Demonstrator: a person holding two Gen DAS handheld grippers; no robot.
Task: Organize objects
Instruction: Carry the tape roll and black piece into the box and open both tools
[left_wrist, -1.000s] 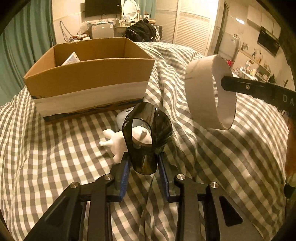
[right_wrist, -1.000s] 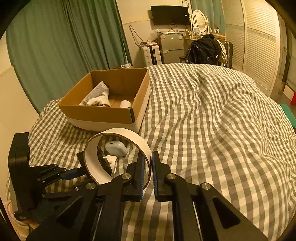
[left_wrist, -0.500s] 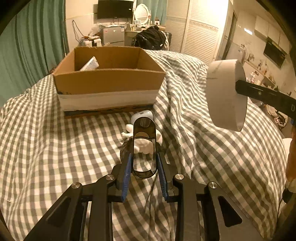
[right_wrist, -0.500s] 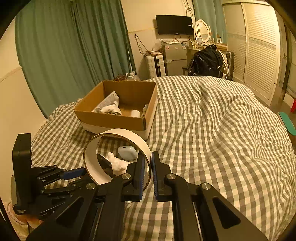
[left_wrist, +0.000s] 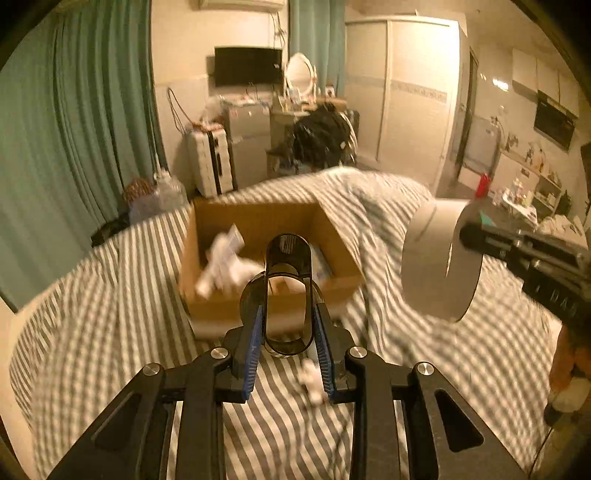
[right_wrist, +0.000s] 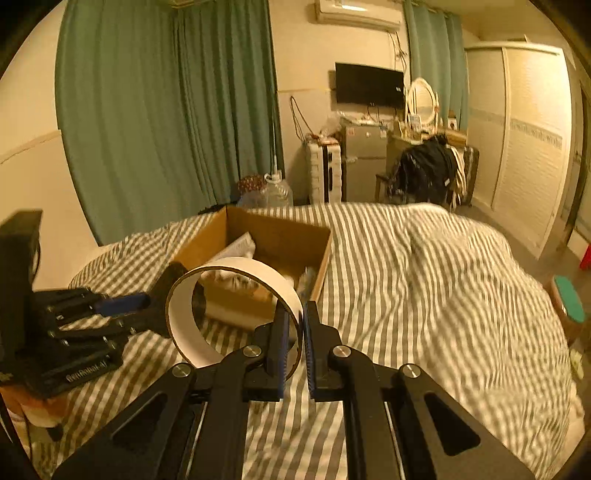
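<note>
My left gripper (left_wrist: 288, 332) is shut on a dark translucent plastic cup (left_wrist: 289, 280), held in the air in front of the open cardboard box (left_wrist: 207, 240) on the checked bed. My right gripper (right_wrist: 293, 332) is shut on the wall of a wide white tape roll (right_wrist: 207, 332); the roll also shows in the left wrist view (left_wrist: 424, 266), right of the box. A small white figure (left_wrist: 312, 380) lies on the bed under the left fingers. The box (right_wrist: 314, 240) holds papers and white items.
The checked duvet (right_wrist: 443, 277) covers the bed. Green curtains (right_wrist: 166, 110) hang behind it. A suitcase, small fridge, black bag on a chair and a white wardrobe (right_wrist: 532, 147) stand at the far wall. A large water bottle (right_wrist: 275, 192) stands beyond the bed.
Both grippers have risen and tilted up with their loads. The box now sits lower and more of the room shows. The views are blurred by motion.
</note>
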